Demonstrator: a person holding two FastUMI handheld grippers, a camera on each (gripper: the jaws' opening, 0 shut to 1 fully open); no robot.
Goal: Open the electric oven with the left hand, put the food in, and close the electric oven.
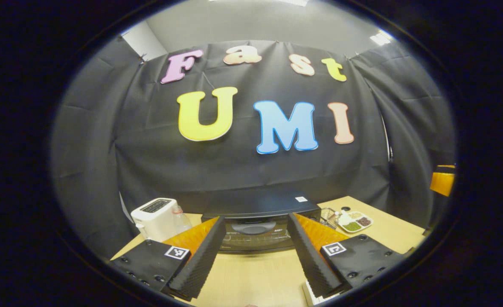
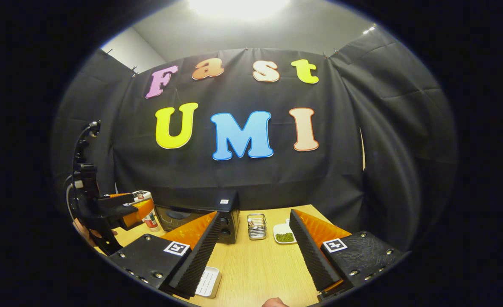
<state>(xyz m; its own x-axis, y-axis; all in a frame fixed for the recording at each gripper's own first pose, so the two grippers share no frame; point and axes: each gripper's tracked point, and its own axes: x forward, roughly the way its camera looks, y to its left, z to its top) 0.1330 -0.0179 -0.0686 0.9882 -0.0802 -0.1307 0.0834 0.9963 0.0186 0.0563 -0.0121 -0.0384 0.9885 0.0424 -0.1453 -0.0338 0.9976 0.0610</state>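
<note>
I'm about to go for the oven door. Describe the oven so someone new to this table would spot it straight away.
On the wooden table, look along the back edge against the black cloth wall. The oven is the low, wide black box there, straight ahead of the open left claw, its door shut. A white toaster stands to its left and a white dish of beans to its right; the oven alone is black and flat-topped.

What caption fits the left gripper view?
Open hand-held gripper faces the closed electric oven on the table.
</note>
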